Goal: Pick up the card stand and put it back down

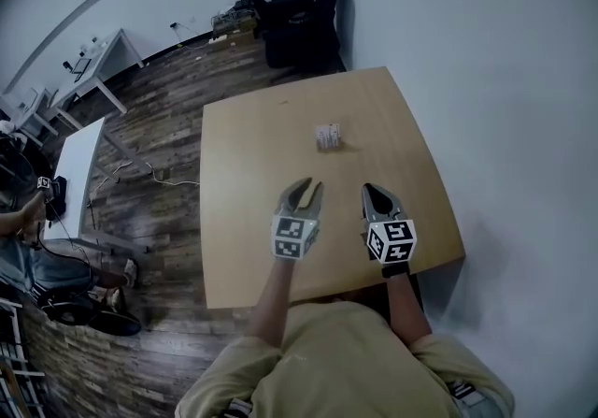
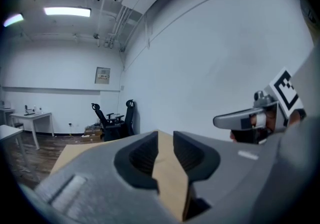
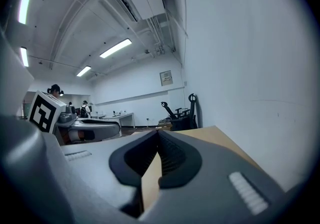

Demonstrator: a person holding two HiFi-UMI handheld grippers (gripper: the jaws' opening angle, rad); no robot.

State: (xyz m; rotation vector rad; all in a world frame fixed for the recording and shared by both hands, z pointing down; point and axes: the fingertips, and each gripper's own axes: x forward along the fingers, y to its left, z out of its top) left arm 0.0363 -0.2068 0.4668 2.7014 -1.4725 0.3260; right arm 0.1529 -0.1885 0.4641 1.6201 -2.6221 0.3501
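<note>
**Left tongs** [image 1: 306, 185]: jaws are standing a little apart, a narrow gap showing between the tips. Nothing is sitting in that gap; only bare table top is showing through it. They are hovering low over the near part of the table.

**Right tongs** [image 1: 371, 190]: jaws are lying together, tips meeting, and are holding nothing. They are hovering just beside the left tongs, at about the same height.

**Card stand** [image 1: 328, 136]: is sitting on the table ahead of both tongs, roughly between their two lines and well apart from either. Neither tongs' own view is showing it. It is appearing as a small, pale, squat block, too blurred for detail.
- Handling, as a judgement: it is probably weighing very little and staying stiff under a squeeze. If the faces are smooth plastic, they are likely offering a slippery hold.
- Where to grip: across the two flat opposite sides, low on the body, so it is not tipping or twisting on the lift. A light squeeze is likely sufficing.
- Risk: a piece this light is liable to skid or topple if one tip is touching first.

**Table** [image 1: 252, 145]: light wood, carrying nothing else in sight.

**Office chairs** [image 1: 299, 14]: black, standing beyond the table's far edge, against the wall.
</note>
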